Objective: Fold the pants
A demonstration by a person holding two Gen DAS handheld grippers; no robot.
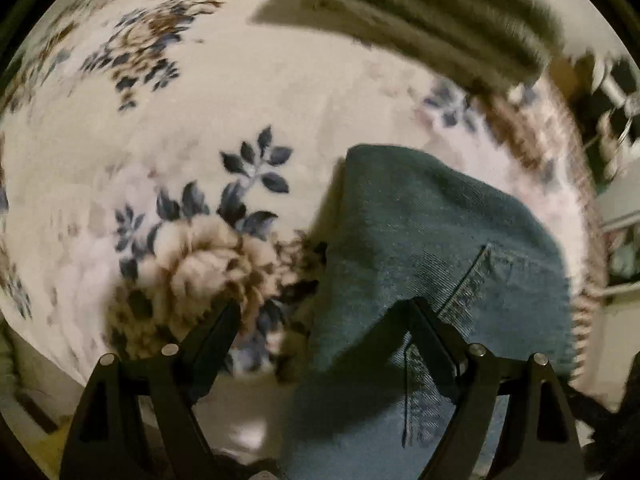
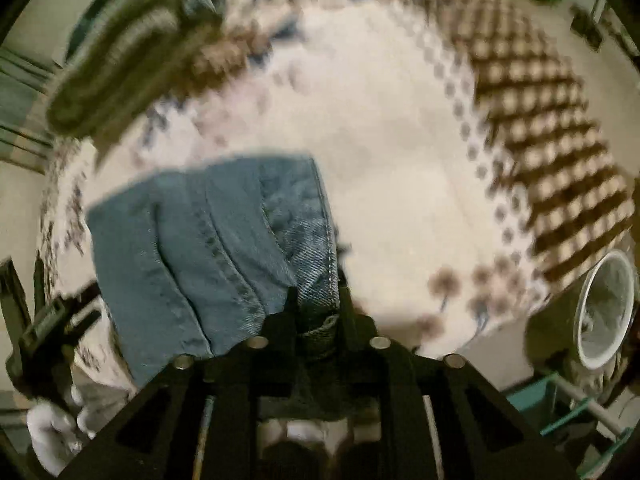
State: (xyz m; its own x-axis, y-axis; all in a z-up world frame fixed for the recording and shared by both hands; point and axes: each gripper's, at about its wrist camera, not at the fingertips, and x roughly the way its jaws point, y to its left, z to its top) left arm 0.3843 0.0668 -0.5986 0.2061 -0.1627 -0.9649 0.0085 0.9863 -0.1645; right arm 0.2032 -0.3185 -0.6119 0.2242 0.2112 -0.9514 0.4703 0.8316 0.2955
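Blue denim pants (image 1: 432, 240) lie partly folded on a floral blanket (image 1: 240, 92), hanging toward me over its near edge. My left gripper (image 1: 320, 312) is open, its right finger (image 1: 424, 332) resting over the denim and its left finger over the blanket. In the right wrist view the pants (image 2: 200, 240) show seams and a hem. My right gripper (image 2: 318, 300) is shut on the denim hem edge. The left gripper body (image 2: 44, 328) shows at the lower left there, held by a white-gloved hand.
A folded olive-green garment (image 1: 440, 12) lies at the far side of the blanket; it also shows in the right wrist view (image 2: 120, 52). A brown checked cloth (image 2: 540, 120) covers the right part. A white bin (image 2: 604, 308) stands off the right edge.
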